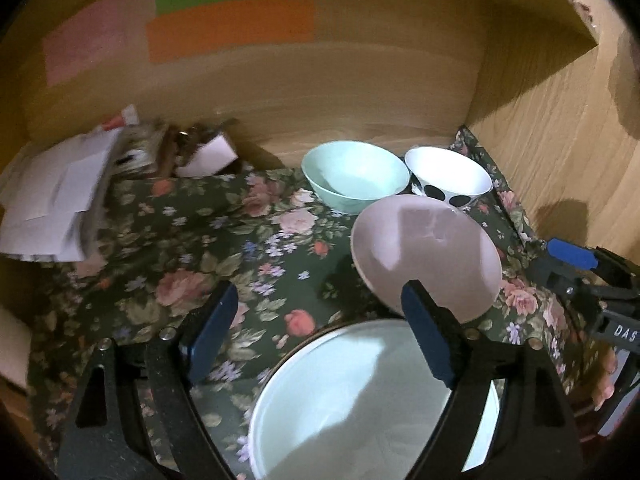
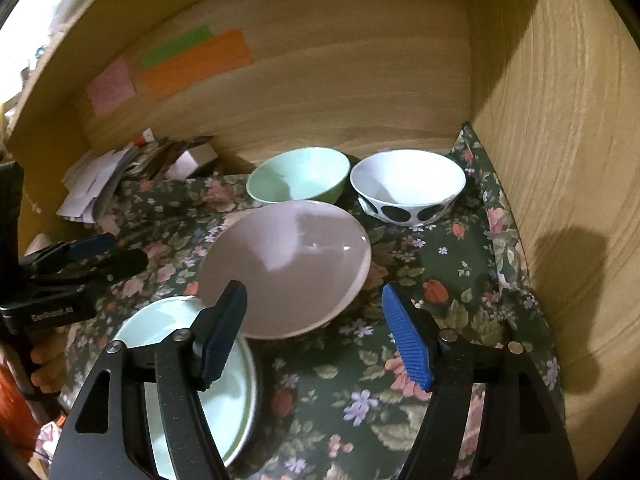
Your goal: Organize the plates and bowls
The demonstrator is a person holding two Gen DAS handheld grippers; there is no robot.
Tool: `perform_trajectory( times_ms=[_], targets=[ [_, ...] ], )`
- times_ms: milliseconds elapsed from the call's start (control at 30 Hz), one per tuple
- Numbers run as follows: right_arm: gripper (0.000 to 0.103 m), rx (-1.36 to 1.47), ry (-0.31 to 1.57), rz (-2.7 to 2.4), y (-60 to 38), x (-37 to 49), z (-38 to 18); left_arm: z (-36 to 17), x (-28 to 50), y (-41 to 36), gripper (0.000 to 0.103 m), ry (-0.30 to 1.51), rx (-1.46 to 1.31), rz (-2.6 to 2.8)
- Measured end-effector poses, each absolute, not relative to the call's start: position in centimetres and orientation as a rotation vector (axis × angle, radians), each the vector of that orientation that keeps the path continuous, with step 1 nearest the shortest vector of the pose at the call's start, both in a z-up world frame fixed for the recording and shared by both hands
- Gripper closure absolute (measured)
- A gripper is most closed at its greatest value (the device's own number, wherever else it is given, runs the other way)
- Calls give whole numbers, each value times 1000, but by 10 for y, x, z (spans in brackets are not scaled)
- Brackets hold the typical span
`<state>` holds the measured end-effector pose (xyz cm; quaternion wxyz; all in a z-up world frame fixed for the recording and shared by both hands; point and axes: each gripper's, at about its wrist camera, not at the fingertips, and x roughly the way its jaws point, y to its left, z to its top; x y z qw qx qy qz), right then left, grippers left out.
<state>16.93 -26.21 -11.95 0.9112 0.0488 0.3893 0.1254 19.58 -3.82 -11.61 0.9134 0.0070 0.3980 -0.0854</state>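
A shallow pink bowl (image 2: 288, 264) lies tilted on the floral cloth, its near edge propped on the rim of a pale green plate (image 2: 168, 340). Behind it stand a mint bowl (image 2: 296, 180) and a white bowl with black dots (image 2: 408, 188), side by side. My right gripper (image 2: 316, 332) is open just in front of the pink bowl, with nothing pressed between its pads. My left gripper (image 1: 320, 332) is open above the pale green plate (image 1: 360, 400), and the pink bowl (image 1: 424, 248) is just beyond its right finger. The mint bowl (image 1: 356, 176) and dotted bowl (image 1: 448, 178) are further back.
A floral cloth (image 2: 460, 280) covers the floor of a wooden cubby, with a side wall (image 2: 560, 160) close on the right and a back wall bearing coloured paper notes (image 2: 196, 64). A pile of papers and small items (image 1: 60, 200) fills the back left corner.
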Motion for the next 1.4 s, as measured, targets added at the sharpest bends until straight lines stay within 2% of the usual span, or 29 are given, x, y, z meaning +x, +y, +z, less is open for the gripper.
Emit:
perform_trajectory(
  times_ms=[300, 467, 533, 700, 800, 867, 1000, 1067, 1100, 1400],
  targets=[
    [36, 152, 874, 237, -276, 207, -150, -149, 244, -62, 19, 918, 46, -211],
    [36, 167, 899, 242, -277, 218, -163, -165, 264, -69, 36, 968, 44, -223],
    [38, 176, 909, 248, -276, 221, -167, -170, 269, -70, 39, 984, 39, -231],
    [55, 193, 937, 274, -273, 226, -176, -177, 276, -76, 52, 1007, 37, -255],
    [63, 204, 953, 286, -271, 229, -181, -180, 279, -79, 58, 1019, 29, -269],
    [64, 224, 964, 301, -271, 231, -185, -183, 282, -81, 65, 1034, 19, -285],
    [78, 228, 982, 309, -269, 232, -191, -188, 287, -86, 75, 1057, 16, -305],
    [78, 224, 975, 305, -268, 231, -190, -191, 288, -90, 83, 1065, 22, -314],
    [78, 220, 974, 304, -268, 231, -190, -192, 288, -92, 84, 1066, 26, -317],
    [79, 228, 969, 295, -268, 230, -184, -190, 282, -94, 85, 1039, 49, -300]
  ],
)
